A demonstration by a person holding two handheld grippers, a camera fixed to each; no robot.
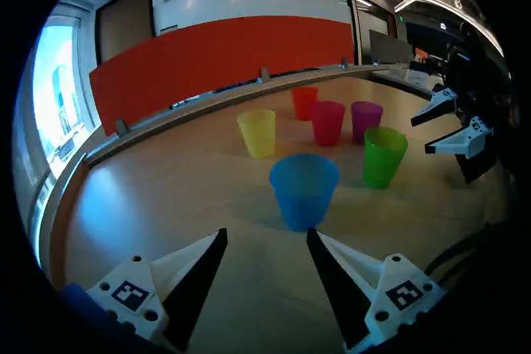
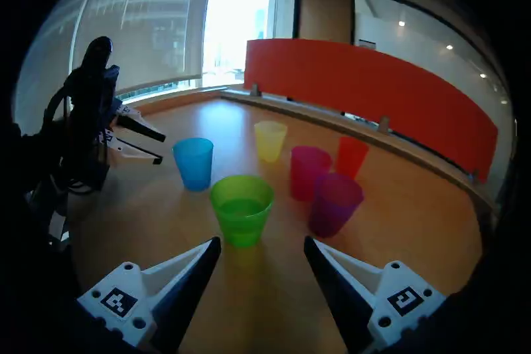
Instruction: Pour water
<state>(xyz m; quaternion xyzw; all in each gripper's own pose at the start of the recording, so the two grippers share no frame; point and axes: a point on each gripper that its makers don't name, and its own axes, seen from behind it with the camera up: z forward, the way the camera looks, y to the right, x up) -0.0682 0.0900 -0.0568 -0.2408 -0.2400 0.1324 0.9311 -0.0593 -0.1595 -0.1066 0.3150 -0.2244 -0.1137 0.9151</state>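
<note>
Several plastic cups stand on a wooden table. In the left gripper view the blue cup (image 1: pixel 304 190) is nearest, just beyond my left gripper (image 1: pixel 265 238), which is open and empty. The green cup (image 1: pixel 383 155) stands to its right, near my right gripper (image 1: pixel 428 135). In the right gripper view the green cup (image 2: pixel 242 209) holds water and sits just ahead of my open right gripper (image 2: pixel 261 244). The blue cup (image 2: pixel 194 163) stands farther left, close to my left gripper (image 2: pixel 159 149).
Yellow (image 1: pixel 257 132), orange (image 1: pixel 304 102), pink (image 1: pixel 328 123) and purple (image 1: pixel 366 120) cups stand behind. In the right gripper view they are yellow (image 2: pixel 270 140), orange (image 2: pixel 350 157), pink (image 2: pixel 309 172), purple (image 2: pixel 334 203). An orange divider panel (image 1: pixel 219 55) borders the table's far edge.
</note>
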